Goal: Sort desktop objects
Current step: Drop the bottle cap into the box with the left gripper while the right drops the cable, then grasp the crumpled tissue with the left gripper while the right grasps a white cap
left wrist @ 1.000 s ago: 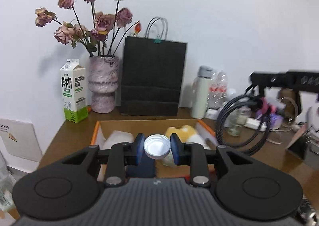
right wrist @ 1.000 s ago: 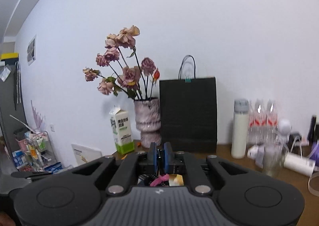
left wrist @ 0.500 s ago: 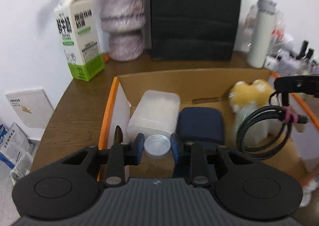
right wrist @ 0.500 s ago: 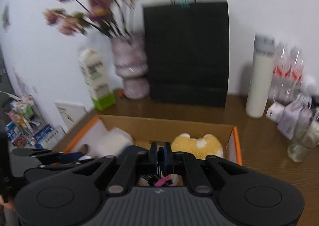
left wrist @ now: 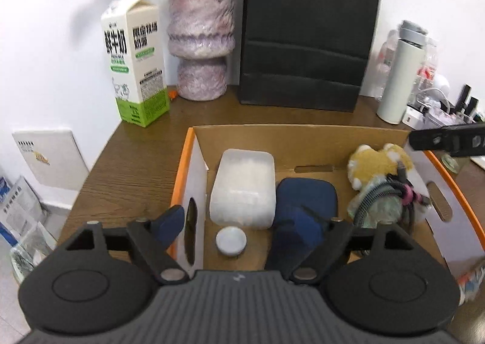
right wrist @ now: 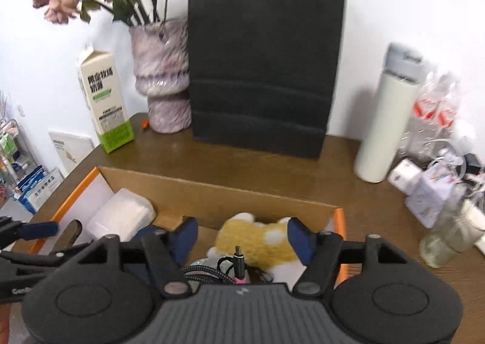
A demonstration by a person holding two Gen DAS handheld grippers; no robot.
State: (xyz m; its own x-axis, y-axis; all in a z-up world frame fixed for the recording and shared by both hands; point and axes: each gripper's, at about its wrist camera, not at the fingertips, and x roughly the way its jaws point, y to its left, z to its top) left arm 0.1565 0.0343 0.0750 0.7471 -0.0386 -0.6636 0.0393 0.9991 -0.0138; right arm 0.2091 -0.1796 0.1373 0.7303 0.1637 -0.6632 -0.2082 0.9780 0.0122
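An orange-edged cardboard box (left wrist: 303, 143) sits on the brown desk. My left gripper (left wrist: 245, 222) is open above its near left part. A small round silver tin (left wrist: 231, 241) lies on the box floor between the fingers, beside a white plastic container (left wrist: 244, 187) and a dark blue pouch (left wrist: 306, 207). My right gripper (right wrist: 242, 237) is open over the box's right part. A coiled black cable (right wrist: 212, 272) with a pink tie lies under it, against a yellow plush toy (right wrist: 257, 241). The cable also shows in the left wrist view (left wrist: 385, 198).
Behind the box stand a milk carton (left wrist: 133, 71), a purple vase (left wrist: 201, 43) with dried roses, a black paper bag (left wrist: 306, 34) and a white flask (left wrist: 400, 77). Bottles, chargers and a glass jar (right wrist: 448, 237) crowd the desk's right side. The desk edge drops off at left.
Both grippers have opened. The left one let go of the silver tin, which now lies in the box. The right one released the cable onto the plush toy.
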